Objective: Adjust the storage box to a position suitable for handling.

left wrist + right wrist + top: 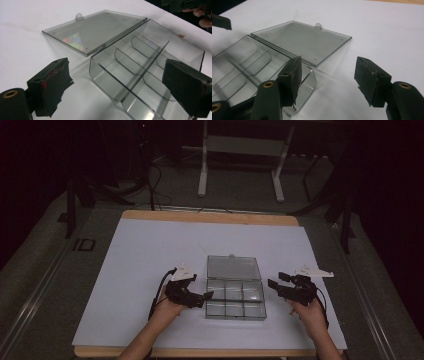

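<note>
In the high view, a clear compartment box (235,292) is seen on the white sheet (135,270), lid (233,267) laid flat open, between the left gripper (207,296) and right gripper (270,283). In the left gripper view, wide jaws are seen with nothing held. In the right gripper view, the jaws are likewise parted and empty. The box is judged light, stiff and slippery; it is best gripped at a side wall.

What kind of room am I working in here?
Probably a lab or recording bench, not a home: a wooden table under a white sheet, a metal stand and loose cables on the dark floor, one clear compartment box.
</note>
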